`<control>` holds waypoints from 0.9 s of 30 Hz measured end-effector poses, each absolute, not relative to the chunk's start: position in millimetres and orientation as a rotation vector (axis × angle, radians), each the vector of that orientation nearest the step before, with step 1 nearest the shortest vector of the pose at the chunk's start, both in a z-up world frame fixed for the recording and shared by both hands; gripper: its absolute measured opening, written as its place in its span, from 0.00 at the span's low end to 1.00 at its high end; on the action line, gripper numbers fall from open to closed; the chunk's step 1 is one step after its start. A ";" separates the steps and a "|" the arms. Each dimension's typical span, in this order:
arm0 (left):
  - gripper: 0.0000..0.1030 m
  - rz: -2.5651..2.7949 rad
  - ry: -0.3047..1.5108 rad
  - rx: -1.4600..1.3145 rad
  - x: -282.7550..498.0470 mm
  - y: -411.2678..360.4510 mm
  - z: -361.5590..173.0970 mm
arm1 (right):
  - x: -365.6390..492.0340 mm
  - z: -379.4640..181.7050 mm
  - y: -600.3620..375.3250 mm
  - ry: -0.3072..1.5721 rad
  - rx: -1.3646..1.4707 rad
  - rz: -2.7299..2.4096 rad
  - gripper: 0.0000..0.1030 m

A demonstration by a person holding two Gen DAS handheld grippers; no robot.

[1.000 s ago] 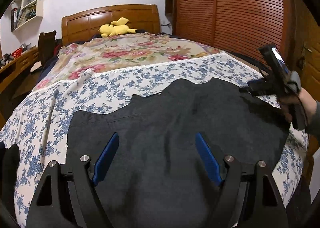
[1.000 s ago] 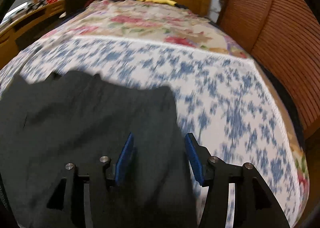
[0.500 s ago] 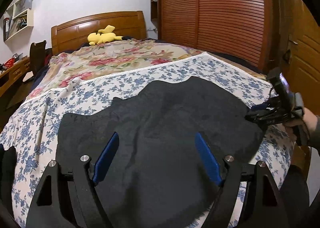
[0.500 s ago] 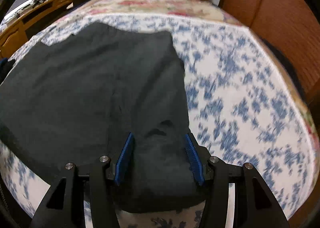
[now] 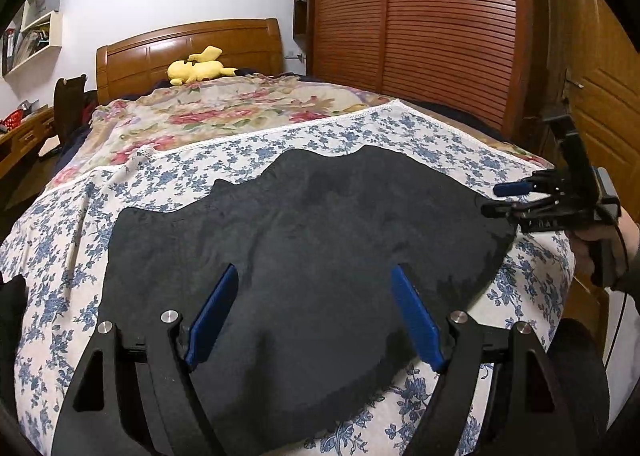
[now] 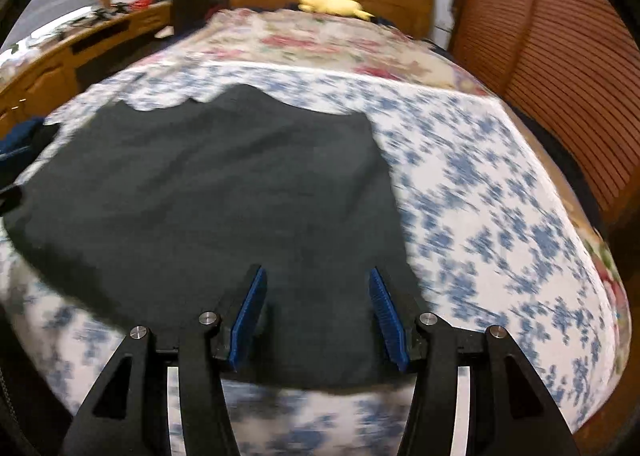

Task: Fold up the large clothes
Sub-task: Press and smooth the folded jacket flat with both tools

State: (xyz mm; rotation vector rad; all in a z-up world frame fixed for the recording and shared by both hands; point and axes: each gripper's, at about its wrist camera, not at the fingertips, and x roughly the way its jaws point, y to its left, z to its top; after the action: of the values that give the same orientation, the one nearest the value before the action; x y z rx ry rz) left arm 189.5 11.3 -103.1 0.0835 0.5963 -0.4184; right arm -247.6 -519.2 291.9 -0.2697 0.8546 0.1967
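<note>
A large dark garment (image 5: 304,248) lies spread flat on the blue-flowered sheet of the bed; it also shows in the right wrist view (image 6: 224,195). My left gripper (image 5: 314,312) is open and empty, hovering above the garment's near edge. My right gripper (image 6: 316,312) is open and empty above the garment's near right corner. In the left wrist view the right gripper (image 5: 504,199) sits at the garment's right edge, held by a hand.
A blue-flowered sheet (image 5: 360,131) covers the bed, with a rose-patterned quilt (image 5: 224,107) behind it. A yellow plush toy (image 5: 198,67) lies by the wooden headboard (image 5: 188,47). A slatted wardrobe (image 5: 440,23) stands right; a desk (image 6: 60,55) stands left.
My right gripper has pulled back and risen from the garment's right edge, still open. The left view has shifted slightly; the garment lies as before.
</note>
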 end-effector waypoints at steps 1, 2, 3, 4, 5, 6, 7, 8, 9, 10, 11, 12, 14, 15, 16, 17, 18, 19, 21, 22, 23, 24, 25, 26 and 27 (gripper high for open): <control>0.77 -0.417 0.595 0.083 188.6 12.6 -102.8 | -252.5 294.3 -509.5 0.850 -0.272 0.220 0.53; 0.77 -0.413 0.593 0.082 187.9 14.6 -102.1 | -255.3 294.8 -499.5 0.847 -0.274 0.243 0.53; 0.77 -0.410 0.592 0.082 187.2 16.5 -102.0 | -258.1 294.8 -488.2 0.846 -0.273 0.270 0.53; 0.77 -0.406 0.591 0.080 186.7 18.6 -102.1 | -260.4 294.7 -477.5 0.843 -0.269 0.295 0.53; 0.77 -0.402 0.591 0.078 186.6 20.8 -102.2 | -262.8 294.4 -466.6 0.840 -0.265 0.321 0.53; 0.77 -0.399 0.592 0.076 186.5 22.3 -102.6 | -265.0 294.5 -457.4 0.839 -0.262 0.343 0.53; 0.77 -0.394 0.592 0.075 186.6 24.3 -102.9 | -266.1 293.6 -447.8 0.837 -0.261 0.365 0.53; 0.77 -0.390 0.593 0.075 186.9 25.9 -103.4 | -267.8 292.7 -436.7 0.834 -0.262 0.388 0.53; 0.77 -0.386 0.593 0.073 186.9 27.8 -104.0 | -266.1 290.6 -430.4 0.834 -0.262 0.410 0.53; 0.77 -0.383 0.594 0.072 186.7 29.7 -104.3 | -267.4 289.3 -421.7 0.834 -0.262 0.432 0.53; 0.77 -0.379 0.595 0.069 186.1 31.9 -104.9 | -268.1 287.4 -414.6 0.833 -0.267 0.452 0.53; 0.77 -0.377 0.595 0.067 186.1 33.2 -105.4 | -267.3 284.1 -409.4 0.832 -0.277 0.466 0.53; 0.77 -0.371 0.595 0.069 185.0 36.4 -106.2 | -266.9 276.6 -401.5 0.846 -0.290 0.483 0.53; 0.77 -0.367 0.595 0.071 184.7 37.9 -106.6 | -265.3 271.9 -400.7 0.865 -0.287 0.496 0.53; 0.77 -0.362 0.596 0.073 184.8 39.6 -107.3 | -261.6 265.1 -402.0 0.890 -0.281 0.511 0.53; 0.77 -0.360 0.596 0.072 184.6 41.1 -107.5 | -256.4 256.6 -404.3 0.917 -0.280 0.518 0.53; 0.77 -0.359 0.597 0.071 184.4 42.3 -107.8 | -253.6 250.4 -404.3 0.928 -0.286 0.516 0.53; 0.77 -0.357 0.597 0.070 184.7 43.2 -107.3 | -251.9 245.9 -404.7 0.927 -0.294 0.515 0.53; 0.77 -0.352 0.596 0.066 184.3 45.4 -107.0 | -249.9 240.2 -408.0 0.917 -0.290 0.518 0.53; 0.77 -0.351 0.596 0.064 184.1 46.6 -106.9 | -245.5 238.1 -410.2 0.918 -0.276 0.520 0.53; 0.77 -0.348 0.596 0.063 183.3 47.4 -106.9 | -244.5 235.9 -412.0 0.920 -0.261 0.522 0.53; 0.77 -0.345 0.596 0.062 183.0 47.9 -107.1 | -244.5 236.3 -411.4 0.918 -0.255 0.523 0.53; 0.77 -0.343 0.596 0.062 182.9 48.4 -107.4 | -245.4 236.2 -411.5 0.911 -0.257 0.524 0.53; 0.77 -0.340 0.597 0.062 182.8 48.7 -107.6 | -243.9 237.0 -411.8 0.904 -0.263 0.524 0.53; 0.77 -0.338 0.599 0.064 182.7 48.7 -107.8 | -243.9 234.7 -412.0 0.898 -0.265 0.524 0.53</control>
State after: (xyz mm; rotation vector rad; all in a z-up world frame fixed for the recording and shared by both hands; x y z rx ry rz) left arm 182.7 48.7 -107.8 0.0639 0.5991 -0.3377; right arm -243.9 -412.0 234.7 -0.2649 0.8979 0.5243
